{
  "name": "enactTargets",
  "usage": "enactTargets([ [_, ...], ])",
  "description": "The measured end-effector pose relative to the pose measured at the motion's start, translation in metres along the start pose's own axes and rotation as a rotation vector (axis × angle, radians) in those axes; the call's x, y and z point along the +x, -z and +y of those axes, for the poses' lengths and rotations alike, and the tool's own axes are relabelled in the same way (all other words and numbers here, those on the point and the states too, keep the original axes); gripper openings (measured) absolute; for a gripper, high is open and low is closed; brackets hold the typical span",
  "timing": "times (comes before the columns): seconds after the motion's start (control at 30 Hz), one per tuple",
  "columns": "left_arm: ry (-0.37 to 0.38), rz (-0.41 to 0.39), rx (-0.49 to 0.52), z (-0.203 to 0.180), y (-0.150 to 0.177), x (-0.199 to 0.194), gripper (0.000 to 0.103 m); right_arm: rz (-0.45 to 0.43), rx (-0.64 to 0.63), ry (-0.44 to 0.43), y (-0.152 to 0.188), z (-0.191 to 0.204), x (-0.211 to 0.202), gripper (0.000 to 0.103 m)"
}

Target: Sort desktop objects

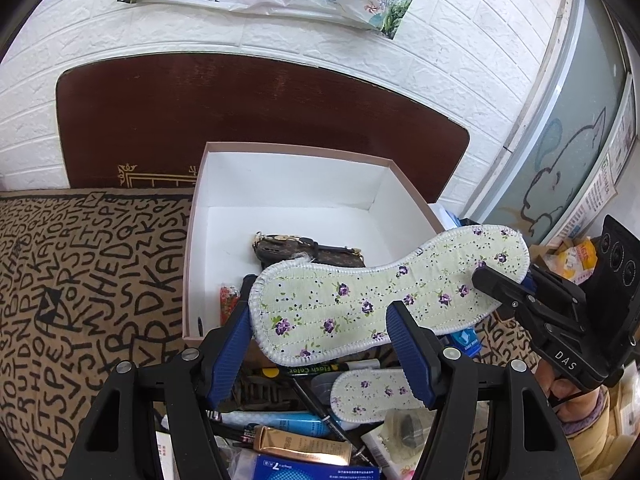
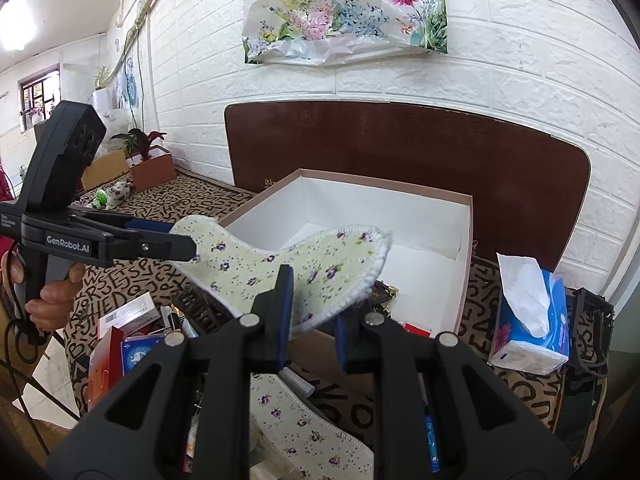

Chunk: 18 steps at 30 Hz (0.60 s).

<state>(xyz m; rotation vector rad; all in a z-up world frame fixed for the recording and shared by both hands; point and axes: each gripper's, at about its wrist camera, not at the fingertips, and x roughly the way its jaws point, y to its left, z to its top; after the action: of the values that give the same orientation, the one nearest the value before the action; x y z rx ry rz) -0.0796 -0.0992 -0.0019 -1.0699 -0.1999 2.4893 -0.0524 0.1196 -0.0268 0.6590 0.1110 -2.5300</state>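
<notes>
A white brick-pattern wall (image 2: 500, 92) fills the back, with a floral plastic sheet (image 2: 344, 12) pinned at 12 o'clock above a dark brown wooden board (image 2: 440, 152). At 9 o'clock a small window (image 2: 38, 98) lets in daylight beside potted plants (image 2: 140, 140).

The insole (image 1: 384, 300) is showing soft quilted cloth with a stitched white edge. The box (image 1: 280, 184) is looking like matt white card inside. The headboard (image 1: 240, 112) is gleaming as glossy dark wood, against a rough white brick-pattern wall (image 2: 520, 60). The floral bag (image 2: 344, 12) is shining as crinkled plastic. The cover (image 1: 80, 272) is looking like matt woven cloth.
</notes>
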Motion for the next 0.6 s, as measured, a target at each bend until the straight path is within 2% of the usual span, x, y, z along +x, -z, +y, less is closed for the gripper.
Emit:
enactTargets([
  [0.6, -0.028, 0.018, -0.014, 0.012, -0.008, 0.016, 0.069, 0.038, 0.014, -0.008, -0.006, -0.009, 0.025, 0.02],
])
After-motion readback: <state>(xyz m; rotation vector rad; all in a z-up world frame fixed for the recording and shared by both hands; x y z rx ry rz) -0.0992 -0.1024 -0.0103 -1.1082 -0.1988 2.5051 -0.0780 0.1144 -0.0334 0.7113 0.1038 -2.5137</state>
